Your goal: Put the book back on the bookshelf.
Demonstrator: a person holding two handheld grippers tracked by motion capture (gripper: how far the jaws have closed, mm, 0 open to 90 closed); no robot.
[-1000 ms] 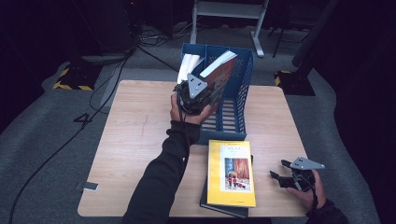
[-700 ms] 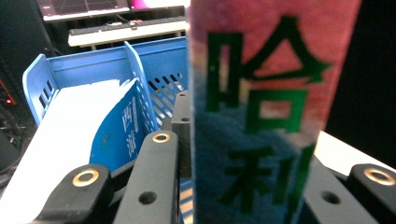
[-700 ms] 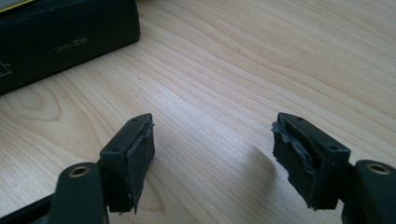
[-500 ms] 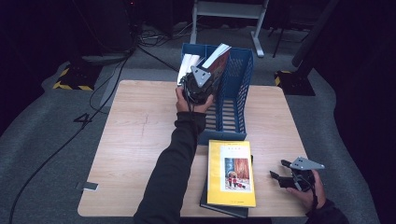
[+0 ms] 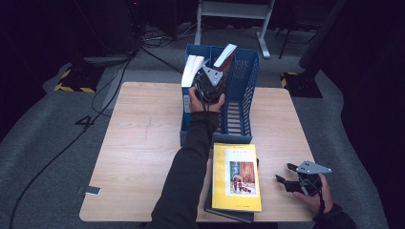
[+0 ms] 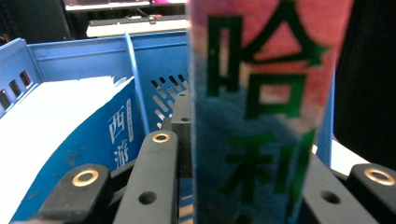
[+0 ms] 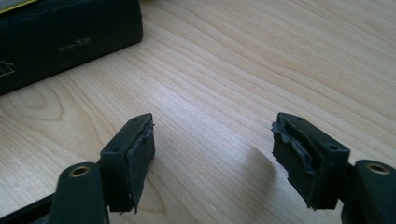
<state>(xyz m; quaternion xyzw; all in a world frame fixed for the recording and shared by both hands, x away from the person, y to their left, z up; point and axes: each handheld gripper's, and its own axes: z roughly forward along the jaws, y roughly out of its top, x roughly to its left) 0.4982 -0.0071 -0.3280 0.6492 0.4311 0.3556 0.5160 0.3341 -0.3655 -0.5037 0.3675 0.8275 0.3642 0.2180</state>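
The book (image 6: 261,116) is up on end in the left gripper (image 5: 211,90), spine toward that gripper's camera, big green characters down a pink and blue cover, and it hangs over the blue file rack (image 5: 243,114) at the far side of the table (image 5: 138,157). The jaws are clamped on it low down, black links pressed to either side of the spine. From the high view it tilts, top edge leaning toward the rack's right half.

Next door, in the left slot, a blue-covered book (image 6: 93,154) already stands with its white page block showing, a thin blue divider (image 6: 135,79) between that slot and the next. To land this one well: square the spine with the divider, bring the bottom edge down inside the open slot, keep it off the neighbour's pages, and let go only once the foot rests on the rack floor.

The right gripper (image 7: 212,158) sits low over bare wood near the table's right front corner, jaws well apart and empty. Just beside it lies a yellow book (image 5: 236,176) stacked on a dark book (image 7: 65,37).

The held book's bottom edge and the slot floor are hidden behind hand and cover, so how deep it has gone is, at best, a guess.
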